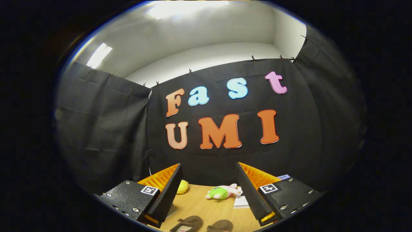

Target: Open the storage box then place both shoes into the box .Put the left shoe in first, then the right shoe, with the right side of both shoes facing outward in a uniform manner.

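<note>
Claw [209, 190] held wide apart, gripping nothing; both shoes [188, 223] lie on the table [206, 206] at its near edge, between the fingers. We judge nothing is boxed yet

The handheld gripper [209, 190] hangs above a light wooden tabletop [209, 206], its two black, orange-backed fingers [167, 193] spread wide apart with nothing between them. At 6 o'clock, below the fingertips, lie two brown flat shoes [188, 223], side by side, the left one showing a strap and a pale insole. Beyond the fingers, toward 12 o'clock, a pink and green soft toy [222, 192] rests on the wood. A small yellow rounded object [182, 187] sits at 11 o'clock, just beside the left finger. A white paper slip [241, 202] lies against the right finger's inner edge.
</note>
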Tool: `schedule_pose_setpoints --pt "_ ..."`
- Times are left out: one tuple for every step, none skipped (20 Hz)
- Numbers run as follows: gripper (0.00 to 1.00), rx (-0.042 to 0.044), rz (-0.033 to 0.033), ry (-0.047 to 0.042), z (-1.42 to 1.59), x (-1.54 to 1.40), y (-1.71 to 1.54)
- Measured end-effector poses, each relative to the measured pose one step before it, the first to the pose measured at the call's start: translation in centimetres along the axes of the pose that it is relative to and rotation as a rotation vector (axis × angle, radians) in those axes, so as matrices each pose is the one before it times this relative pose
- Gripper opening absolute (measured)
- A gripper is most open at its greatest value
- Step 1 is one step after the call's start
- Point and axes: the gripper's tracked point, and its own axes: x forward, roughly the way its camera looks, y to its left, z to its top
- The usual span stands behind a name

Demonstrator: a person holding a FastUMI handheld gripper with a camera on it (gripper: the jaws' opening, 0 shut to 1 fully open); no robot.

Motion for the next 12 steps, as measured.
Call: schedule_pose_setpoints --pt "0.98 -0.00104 0.00471 0.00684 -0.367 0.156 0.362" --pt "0.98 0.00345 0.01117 0.00924 -0.496 0.066 0.422" --pt "0.98 0.00742 0.01219 0.01450 -0.542 0.135 0.546" --pt "0.98 0.00741 0.01841 0.02073 -0.677 0.207 0.685" --pt "0.98 0.00553 0.02226 0.02475 -0.816 0.312 0.744" --pt "0.98 0.01182 0.01675 0.02704 -0.828 0.307 0.550" --pt "0.98 0.01618 0.02129 0.02719 -0.766 0.421 0.645" --pt "0.98 0.02075 0.02288 0.03132 -0.892 0.454 0.779" --pt "0.98 0.02421 0.02812 0.03793 -1.061 0.561 0.846" --pt "0.98 0.02246 0.02020 0.03241 -1.001 0.657 0.551" --pt "0.98 0.01846 0.02576 0.03201 -0.990 0.679 0.640" --pt "0.98 0.01676 0.01799 0.03251 -1.037 0.782 0.633"
